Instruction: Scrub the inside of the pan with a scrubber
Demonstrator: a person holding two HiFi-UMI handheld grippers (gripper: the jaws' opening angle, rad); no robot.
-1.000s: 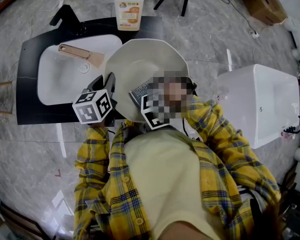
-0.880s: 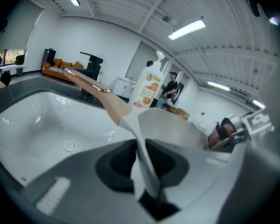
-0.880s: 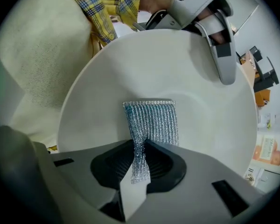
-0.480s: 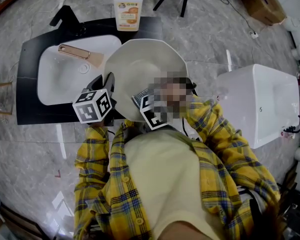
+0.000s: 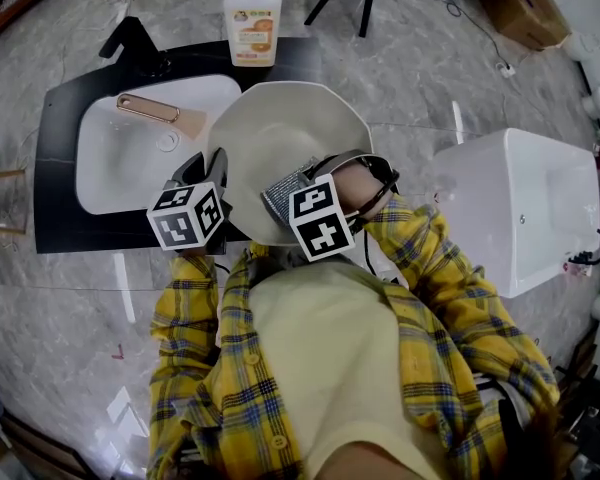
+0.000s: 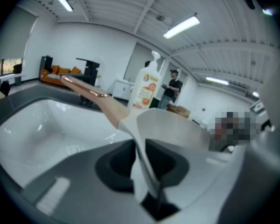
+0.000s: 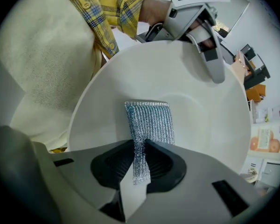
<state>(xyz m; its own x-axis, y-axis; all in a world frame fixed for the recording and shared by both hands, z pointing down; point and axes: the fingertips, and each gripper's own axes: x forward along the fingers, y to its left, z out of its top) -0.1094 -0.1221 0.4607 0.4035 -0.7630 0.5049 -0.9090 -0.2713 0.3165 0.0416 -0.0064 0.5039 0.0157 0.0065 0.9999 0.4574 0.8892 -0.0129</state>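
Observation:
A white pan (image 5: 285,128) is tilted over the black counter, its tan and copper handle (image 5: 160,108) reaching over the sink. My left gripper (image 5: 218,160) is shut on the pan's near left rim; the left gripper view shows the thin rim (image 6: 142,148) pinched between the jaws. My right gripper (image 5: 298,193) points down into the pan, shut on a silver mesh scrubber (image 5: 284,194). In the right gripper view the scrubber (image 7: 149,122) lies flat against the pan's inner wall (image 7: 200,115), its lower end clamped between the pads. The left gripper (image 7: 210,55) shows at the far rim.
A white sink basin (image 5: 120,168) is set in the black counter (image 5: 55,218), with a black tap (image 5: 135,40) behind it. A soap bottle (image 5: 253,18) stands at the counter's back edge. A white box-shaped unit (image 5: 520,203) stands on the right.
The right gripper and scrubber have shifted only slightly inside the pan. The left gripper and the pan have stayed where they were.

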